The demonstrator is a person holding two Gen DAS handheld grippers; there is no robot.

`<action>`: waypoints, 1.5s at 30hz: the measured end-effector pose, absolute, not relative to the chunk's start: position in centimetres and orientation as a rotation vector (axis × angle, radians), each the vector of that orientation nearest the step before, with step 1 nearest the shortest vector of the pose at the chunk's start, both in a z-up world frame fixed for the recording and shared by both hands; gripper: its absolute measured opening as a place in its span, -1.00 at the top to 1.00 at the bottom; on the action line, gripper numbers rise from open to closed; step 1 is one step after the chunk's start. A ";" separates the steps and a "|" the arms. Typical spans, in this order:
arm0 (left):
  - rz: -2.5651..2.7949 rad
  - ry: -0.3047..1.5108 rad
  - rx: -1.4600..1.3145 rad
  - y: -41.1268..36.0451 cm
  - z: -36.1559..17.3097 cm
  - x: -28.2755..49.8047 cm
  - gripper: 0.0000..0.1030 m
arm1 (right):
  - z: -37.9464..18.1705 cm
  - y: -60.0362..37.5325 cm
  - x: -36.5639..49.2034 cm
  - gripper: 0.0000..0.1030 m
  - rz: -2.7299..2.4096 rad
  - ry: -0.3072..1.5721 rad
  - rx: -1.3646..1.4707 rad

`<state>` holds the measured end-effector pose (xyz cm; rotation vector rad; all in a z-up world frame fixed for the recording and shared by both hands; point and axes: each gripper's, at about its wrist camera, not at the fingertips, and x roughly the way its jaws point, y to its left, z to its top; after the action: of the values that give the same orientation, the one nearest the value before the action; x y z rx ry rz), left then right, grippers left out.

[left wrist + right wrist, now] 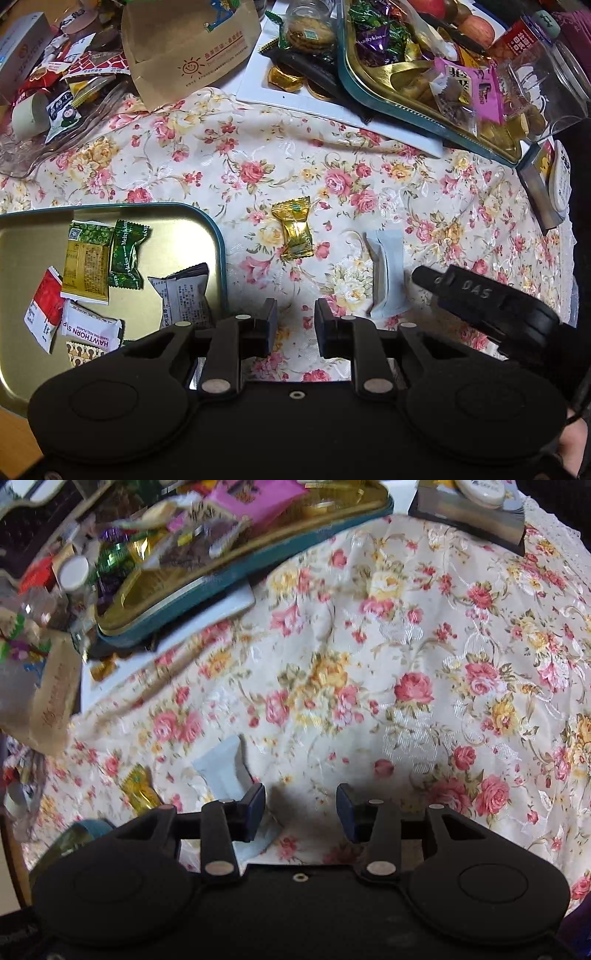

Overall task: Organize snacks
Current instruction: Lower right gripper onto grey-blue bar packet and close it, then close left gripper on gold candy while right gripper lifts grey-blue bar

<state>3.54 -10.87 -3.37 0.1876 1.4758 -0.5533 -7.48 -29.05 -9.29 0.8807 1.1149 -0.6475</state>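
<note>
My left gripper (pixel 295 321) hangs low over the floral tablecloth (pixel 207 173), pointing forward, its 2 fingers parted with only cloth between the pads. Nothing is held.

Ahead of it and slightly right of centre lies a gold-wrapped candy (pixel 293 229), flat on the cloth. Just right of the left gripper's right finger lies a pale blue-white packet (pixel 386 273), lengthwise, apart from the candy. To the left of the fingers sits a teal-rimmed gold tin (pixel 218 236) holding several wrapped snacks; I read "HAWTHORN" on 1 and "Meltykiss" on a green 1. My own gripper body covers the tin's near corner and part of a dark-ended packet there.

My right gripper (pixel 301 810) is also low and tilted toward the cloth, fingers set wide, empty between them. Its left finger (pixel 255 812) overlaps the pale packet (pixel 221 771); I cannot tell whether it touches or only hovers above. The gold candy (pixel 138 786) lies further left of that finger.

From the left wrist view, the right gripper's black body (pixel 491 306) enters from the right edge, cut off by the frame.

Far ahead, a second teal tray (pixel 373 99) heaped with sweets rests on a white plate (pixel 258 92). The right wrist view is motion-blurred across that upper left region, so wrappers there are unreadable.
</note>
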 end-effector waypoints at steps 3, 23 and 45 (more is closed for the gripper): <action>-0.546 1.478 0.173 -10.7 -3.4 3.8 0.44 | -8.3 -29.1 -7.6 0.12 -0.619 1.035 0.889; -0.537 1.464 0.171 -10.4 -3.2 4.1 0.44 | -10.4 -23.1 -3.8 0.11 -0.452 1.146 0.562; -0.553 1.423 0.125 -12.2 -3.8 4.5 0.44 | -8.2 -27.9 -8.9 0.57 -0.563 1.100 0.741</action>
<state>4.54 -12.22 -3.81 0.1247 1.4226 -0.5532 -8.86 -27.89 -8.22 0.7408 1.0999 -0.5628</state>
